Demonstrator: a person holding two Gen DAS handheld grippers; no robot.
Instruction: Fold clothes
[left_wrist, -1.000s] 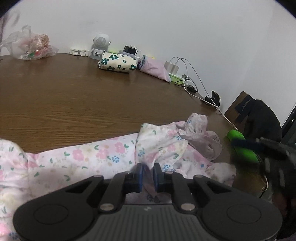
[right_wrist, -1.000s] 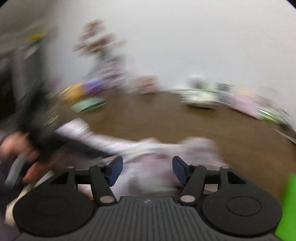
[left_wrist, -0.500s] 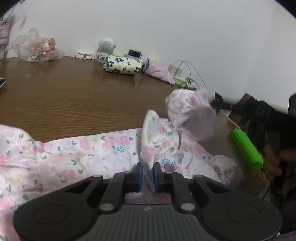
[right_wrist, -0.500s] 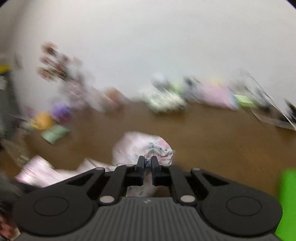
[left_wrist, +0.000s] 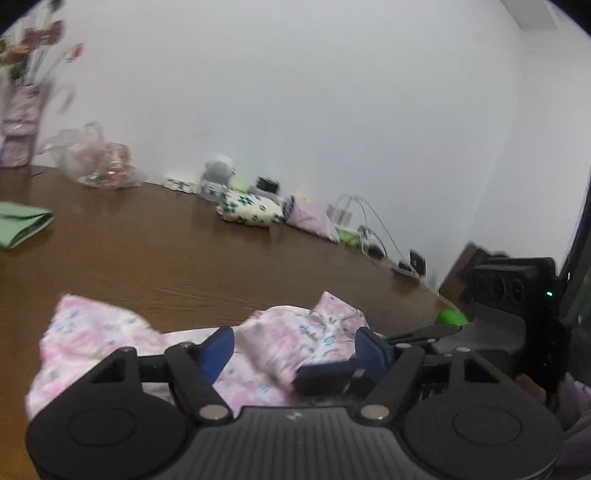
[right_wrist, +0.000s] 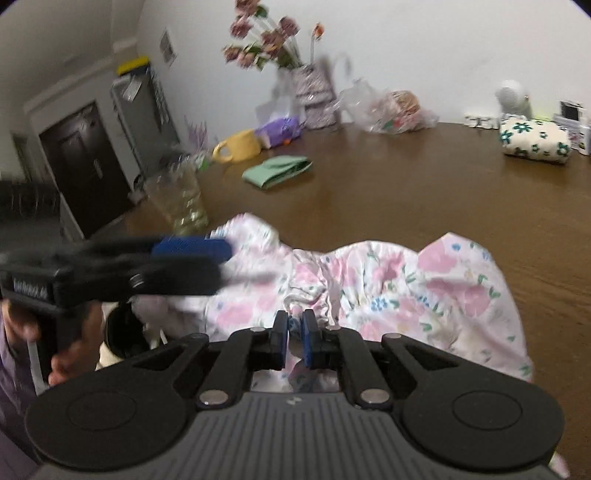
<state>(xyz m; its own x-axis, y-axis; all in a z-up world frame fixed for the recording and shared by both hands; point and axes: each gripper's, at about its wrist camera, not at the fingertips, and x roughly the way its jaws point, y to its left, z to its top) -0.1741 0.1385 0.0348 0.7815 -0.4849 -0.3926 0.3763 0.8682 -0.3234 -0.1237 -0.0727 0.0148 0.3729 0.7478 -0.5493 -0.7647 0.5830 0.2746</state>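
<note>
A pink floral garment (left_wrist: 295, 343) lies bunched on the brown table (left_wrist: 184, 266). My left gripper (left_wrist: 295, 350) hangs over it with its jaws opening wide. Cloth lies between the blue pads (left_wrist: 218, 349), but they do not press on it. My right gripper (left_wrist: 314, 374) reaches in from the right at the cloth. In the right wrist view the right gripper (right_wrist: 294, 339) pinches a gathered fold of the garment (right_wrist: 406, 288), its jaws easing open slightly with the cloth still between them. The left gripper (right_wrist: 221, 262) shows blurred at the left, held by a hand (right_wrist: 70, 354).
A folded green cloth (right_wrist: 277, 171), a yellow mug (right_wrist: 240, 147) and a glass jar (right_wrist: 179, 199) stand at the far left. A folded flowered bundle (left_wrist: 251, 210), a plastic bag (left_wrist: 99, 166) and chargers with cables (left_wrist: 362, 229) line the wall. A green object (left_wrist: 450, 317) lies at the table's right edge.
The left gripper has let go of the cloth and spread its jaws. The right gripper closed on a fold and carried it over to the left gripper, bunching the garment.
</note>
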